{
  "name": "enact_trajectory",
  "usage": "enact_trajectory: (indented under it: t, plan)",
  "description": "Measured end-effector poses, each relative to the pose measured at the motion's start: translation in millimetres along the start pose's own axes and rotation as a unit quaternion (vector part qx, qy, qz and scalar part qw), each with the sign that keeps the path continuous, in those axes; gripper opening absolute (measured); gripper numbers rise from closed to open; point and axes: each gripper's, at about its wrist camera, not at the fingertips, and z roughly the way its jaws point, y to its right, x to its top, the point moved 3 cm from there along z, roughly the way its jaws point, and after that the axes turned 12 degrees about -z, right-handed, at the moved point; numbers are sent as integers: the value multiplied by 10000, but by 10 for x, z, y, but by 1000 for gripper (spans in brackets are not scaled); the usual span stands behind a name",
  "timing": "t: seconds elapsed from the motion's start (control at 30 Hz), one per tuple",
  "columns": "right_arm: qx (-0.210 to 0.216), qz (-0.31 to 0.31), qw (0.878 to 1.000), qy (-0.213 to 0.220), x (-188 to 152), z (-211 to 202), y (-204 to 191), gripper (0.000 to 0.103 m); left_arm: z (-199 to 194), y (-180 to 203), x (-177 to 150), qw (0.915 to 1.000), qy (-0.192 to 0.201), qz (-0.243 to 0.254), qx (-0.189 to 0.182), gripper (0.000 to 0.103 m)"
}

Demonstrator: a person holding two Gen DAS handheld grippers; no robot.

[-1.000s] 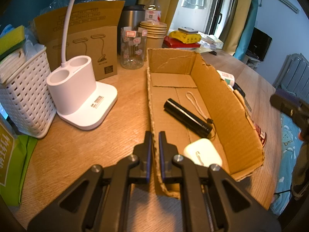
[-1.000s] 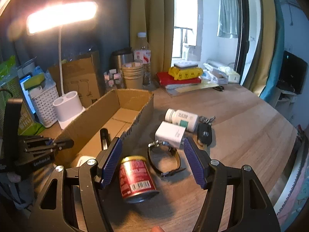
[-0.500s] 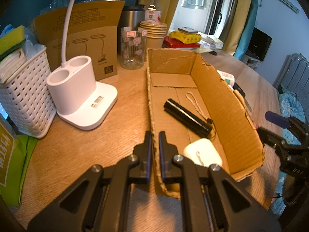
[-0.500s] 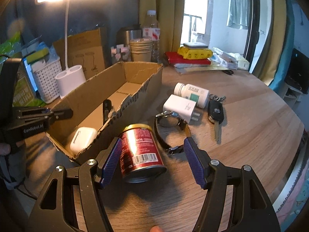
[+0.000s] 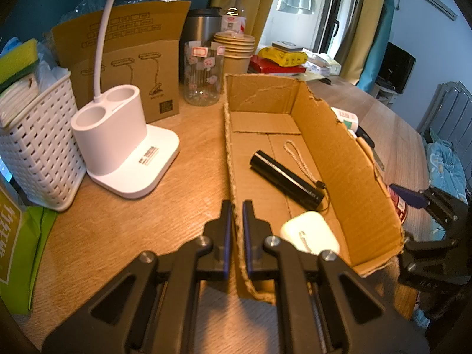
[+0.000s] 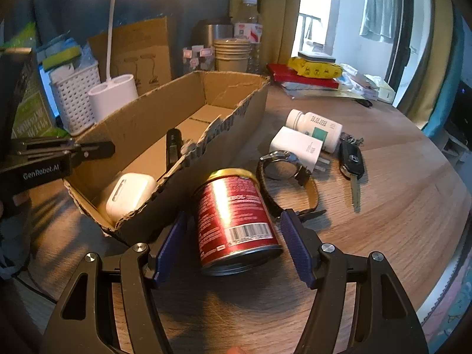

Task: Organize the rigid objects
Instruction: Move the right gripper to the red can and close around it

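Right tool (image 6: 233, 230) astride red can (image 6: 236, 218)

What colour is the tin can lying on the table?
The can is red with a gold rim, clearest in the right wrist view.

Both handheld tools are showing the same build: matte black plastic frames with triangular cut-outs in the arms and round silver screws at the pivots. The left gripper (image 5: 235, 221) is carrying slim black fingers lined with dark blue pads along their inner faces. The right gripper (image 6: 233, 242) is wearing broader blue pads (image 6: 290, 236) with a fine ribbed texture. Seen from the right wrist camera, the left tool's black side is bearing white lettering reading "GenRobot.AI".
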Motion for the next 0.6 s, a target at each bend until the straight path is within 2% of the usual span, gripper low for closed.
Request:
enact_trajectory:
  t: [0.17, 0.3, 0.6]
  plan:
    - [-57, 13, 10000, -63, -15, 50, 0, 69, -1, -6, 1, 10000, 1, 0, -1, 8]
    - [-129, 23, 9999, -101, -33, 74, 12, 61, 0, -6, 0, 10000, 1, -1, 0, 8]
    - [-169, 74, 9998, 69, -2, -13, 53, 60, 0, 1, -2, 10000, 2, 0, -1, 8]
